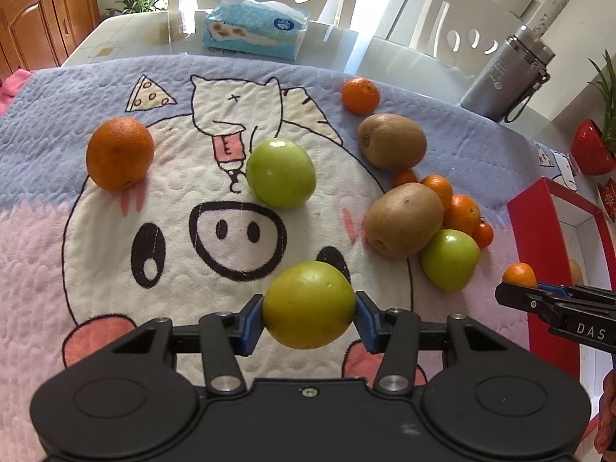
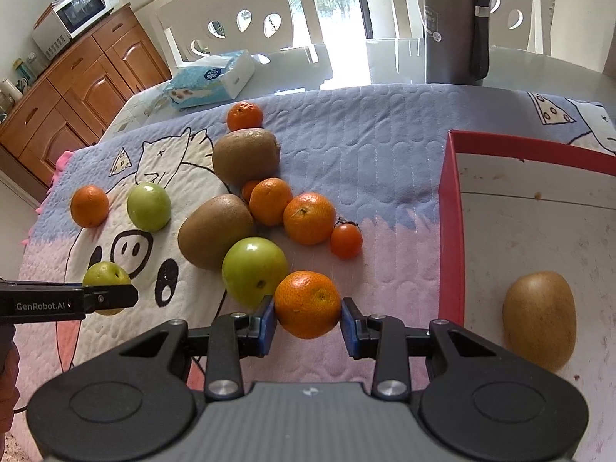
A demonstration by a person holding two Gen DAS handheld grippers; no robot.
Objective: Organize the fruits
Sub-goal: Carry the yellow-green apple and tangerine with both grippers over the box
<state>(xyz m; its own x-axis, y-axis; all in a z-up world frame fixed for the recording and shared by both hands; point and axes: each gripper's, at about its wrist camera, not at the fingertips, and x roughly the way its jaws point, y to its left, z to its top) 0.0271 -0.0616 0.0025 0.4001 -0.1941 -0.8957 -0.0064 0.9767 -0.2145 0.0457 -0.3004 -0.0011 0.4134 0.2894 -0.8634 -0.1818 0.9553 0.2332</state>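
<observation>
**Supervisor:** Report gripper status.

**Operator:** I hold fruit in both. The left gripper (image 1: 309, 306) has its jaws closed to the width of a yellow-green apple (image 1: 309, 305), blue pads pressed on either flank. The right gripper (image 2: 308, 321) is clamped the same way on a mandarin (image 2: 307, 304). Whether either fruit is clear of the blanket (image 1: 46, 231), I cannot tell.

**Supervisor:** What is already sorted?

**Operator:** As far as I can see, one item only: a kiwi (image 2: 539, 321) lies in the red tray (image 2: 451, 231), just right of my right jaws. The remaining tray floor in view is bare.

**Supervisor:** What remains?

**Operator:** Most of it. Ahead of the left gripper sits a green apple (image 1: 281, 173); ahead and left, well apart, a large orange (image 1: 119, 153). Ahead and right lies a cluster: two kiwis (image 1: 402, 220), another green apple (image 1: 449, 260) touching the nearer kiwi, several mandarins (image 1: 462, 213) and one small red-orange fruit (image 2: 346, 240). A lone mandarin (image 1: 360, 96) sits farthest ahead.

**Supervisor:** Assessment?

**Operator:** I judge the task at an early stage. The mandarin is near the tray rim, so its placement looks short. The yellow-green apple is well apart from the tray, with the right gripper between them.
</observation>
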